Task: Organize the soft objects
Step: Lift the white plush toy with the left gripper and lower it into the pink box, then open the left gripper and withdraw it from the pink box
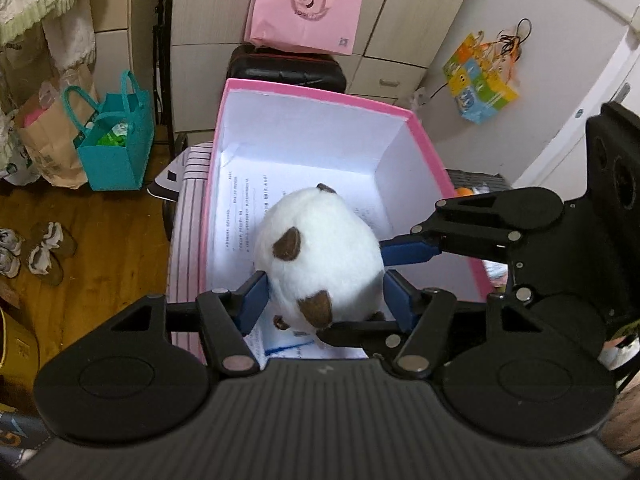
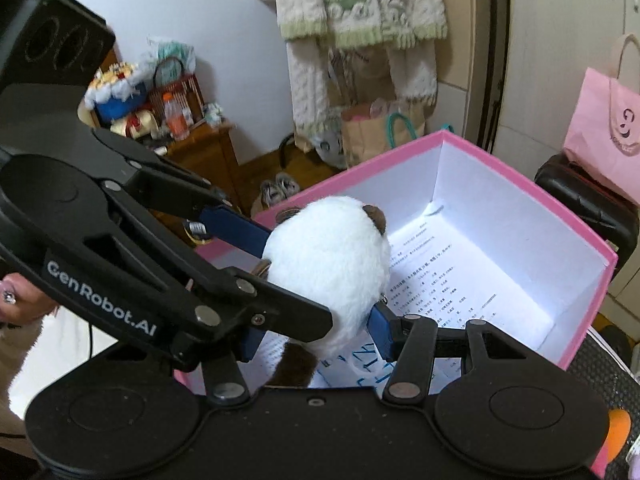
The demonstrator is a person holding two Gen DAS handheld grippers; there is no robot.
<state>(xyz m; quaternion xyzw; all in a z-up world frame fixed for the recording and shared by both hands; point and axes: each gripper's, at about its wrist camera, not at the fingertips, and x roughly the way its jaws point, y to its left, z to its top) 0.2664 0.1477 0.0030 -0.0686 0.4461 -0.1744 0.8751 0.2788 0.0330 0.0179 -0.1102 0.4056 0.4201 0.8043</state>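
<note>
While hanging over the near end of the pink box [image 1: 316,96], the white plush toy [image 1: 320,252] is looking light and squashy, both the left gripper [image 1: 326,298] and right gripper [image 2: 316,332] pinching its yielding flanks, jaws half closed.

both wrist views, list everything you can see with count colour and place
plush toy: 1, white with brown patches, over the pink box, gripped from both sides
pink box: 1, pink outside, white inside, open, printed sheets on its floor
paper bag: 1, pink, behind the box
tote bag: 1, teal, on the floor
shoes: one pair, pale, wooden floor
knit garment: 1, cream and green, hanging
left gripper: blue fingers shut on the plush
right gripper: blue fingers shut on the plush
</note>
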